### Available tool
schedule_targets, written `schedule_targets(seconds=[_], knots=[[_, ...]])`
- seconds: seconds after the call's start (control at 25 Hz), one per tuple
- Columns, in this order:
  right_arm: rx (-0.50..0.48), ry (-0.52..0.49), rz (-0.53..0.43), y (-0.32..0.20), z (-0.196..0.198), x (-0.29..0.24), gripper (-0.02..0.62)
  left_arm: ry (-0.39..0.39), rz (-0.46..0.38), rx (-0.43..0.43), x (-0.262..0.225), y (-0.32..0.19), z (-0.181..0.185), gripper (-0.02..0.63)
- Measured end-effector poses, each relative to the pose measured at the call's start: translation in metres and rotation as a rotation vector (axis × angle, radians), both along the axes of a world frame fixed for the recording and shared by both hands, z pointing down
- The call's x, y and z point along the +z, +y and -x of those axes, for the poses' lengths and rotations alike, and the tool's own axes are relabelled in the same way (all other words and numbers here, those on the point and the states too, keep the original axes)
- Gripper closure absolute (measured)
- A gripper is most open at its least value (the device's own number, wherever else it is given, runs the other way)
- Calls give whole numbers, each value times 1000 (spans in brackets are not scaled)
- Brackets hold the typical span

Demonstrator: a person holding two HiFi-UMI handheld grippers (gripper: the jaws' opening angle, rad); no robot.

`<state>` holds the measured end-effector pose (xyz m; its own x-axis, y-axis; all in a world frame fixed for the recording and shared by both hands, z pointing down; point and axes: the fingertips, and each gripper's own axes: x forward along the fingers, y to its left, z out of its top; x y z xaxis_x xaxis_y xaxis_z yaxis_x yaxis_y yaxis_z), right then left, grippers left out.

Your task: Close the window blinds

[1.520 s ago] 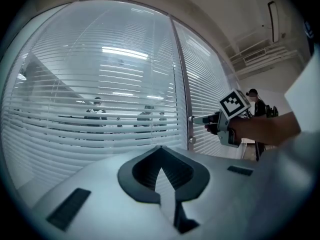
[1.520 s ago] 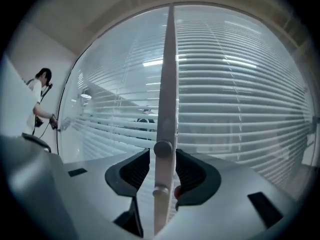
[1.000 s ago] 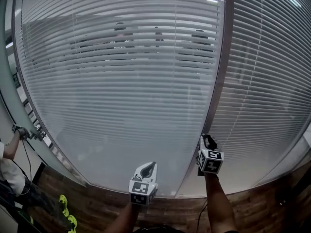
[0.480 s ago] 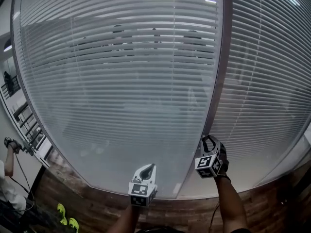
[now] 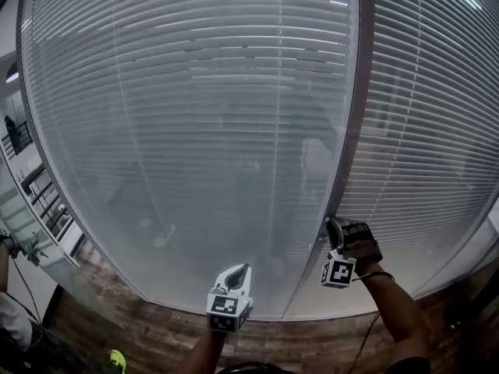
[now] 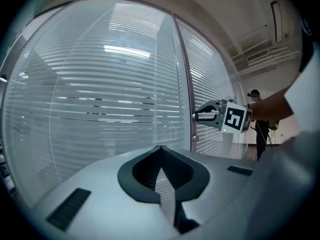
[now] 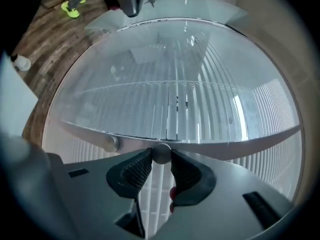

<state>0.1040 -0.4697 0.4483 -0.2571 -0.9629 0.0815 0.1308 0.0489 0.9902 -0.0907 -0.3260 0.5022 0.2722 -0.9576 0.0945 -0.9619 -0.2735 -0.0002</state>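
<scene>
White slatted blinds (image 5: 195, 131) hang behind the glass of a wide pane, and their slats lie tilted almost flat. A grey upright frame post (image 5: 352, 123) splits this pane from a second blind (image 5: 437, 115). My right gripper (image 5: 333, 226) reaches level onto the post. In the right gripper view it (image 7: 161, 157) is shut on a small round metal knob (image 7: 161, 153), one ribbed pad on each side. The left gripper view shows it (image 6: 196, 116) from the side at the post. My left gripper (image 5: 241, 270) hovers short of the glass, its (image 6: 160, 148) jaws shut on nothing.
A strip of brown wood-pattern floor (image 5: 156, 333) runs under the window. A person (image 5: 8, 248) stands at the far left edge, with a yellow-green shoe (image 5: 117, 358) nearby. Another small round fitting (image 7: 111, 144) sits on the post beside the gripped knob.
My right gripper has rolled about a quarter turn on the knob. The slats have tilted shut, so the figures behind the glass no longer show. The left gripper has kept still.
</scene>
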Motion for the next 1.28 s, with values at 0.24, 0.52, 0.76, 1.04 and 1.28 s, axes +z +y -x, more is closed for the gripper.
schedule_targets(seconds=[0.24, 0.52, 0.76, 1.04, 1.28], knots=[[-54, 156, -22, 10, 10, 2, 469, -19, 4, 21, 3, 1, -6, 606], [-72, 237, -37, 8, 11, 7, 468, -28, 4, 42, 1, 2, -14, 606], [-57, 190, -30, 8, 4, 9, 468, -29, 15, 31, 4, 4, -7, 606], [-14, -261, 108, 9, -8, 0, 465, -21, 17, 19, 4, 7, -6, 606], [48, -733, 245, 8, -8, -1, 410, -27, 22, 46, 8, 5, -13, 606]])
